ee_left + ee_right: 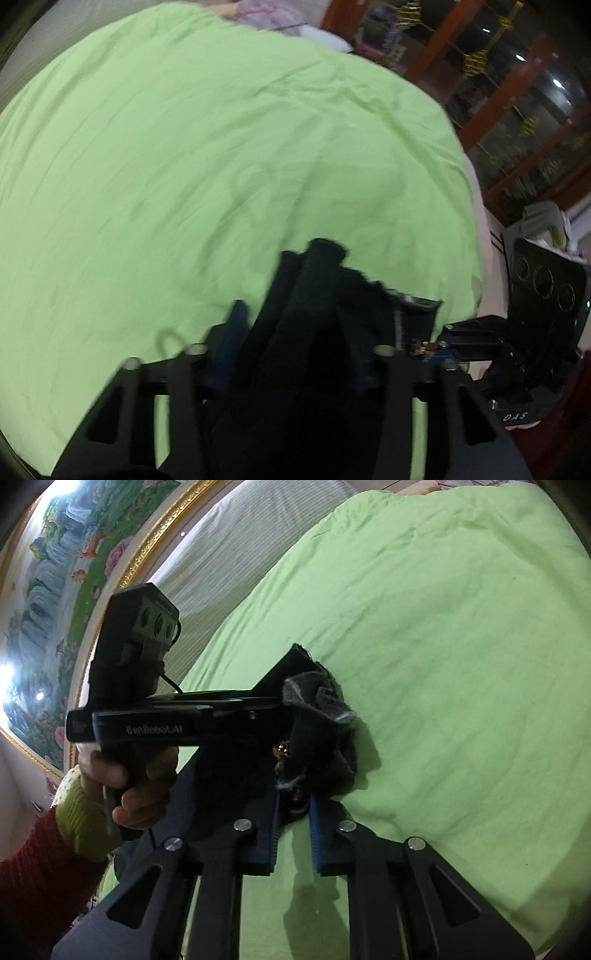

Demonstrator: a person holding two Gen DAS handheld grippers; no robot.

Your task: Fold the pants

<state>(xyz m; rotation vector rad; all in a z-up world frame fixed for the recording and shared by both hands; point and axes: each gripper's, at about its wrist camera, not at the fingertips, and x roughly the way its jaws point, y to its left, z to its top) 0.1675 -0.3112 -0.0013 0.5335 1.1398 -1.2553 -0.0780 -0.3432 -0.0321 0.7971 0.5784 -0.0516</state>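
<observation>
The dark pants (314,332) are bunched up over a light-green bedsheet (184,166) that covers the bed. In the left wrist view the cloth fills the space between the fingers of the left gripper (291,354) from about 6 o'clock up toward the centre — the tongs are clamped on a thick fold of it, and the right gripper (480,343) sits close by at 4 o'clock. In the right wrist view the pants (321,731) hang crumpled just past the blue pads (317,834) of the right gripper (295,834), whose tongs stand apart with green sheet showing in the gap; the cloth touches only their tips. The left gripper (273,705) comes in from 9 o'clock, held by the person's left hand (129,782), its tip buried in the fabric. A gold-framed painting (66,572) hangs at 10 o'clock — beside a striped wall.
</observation>
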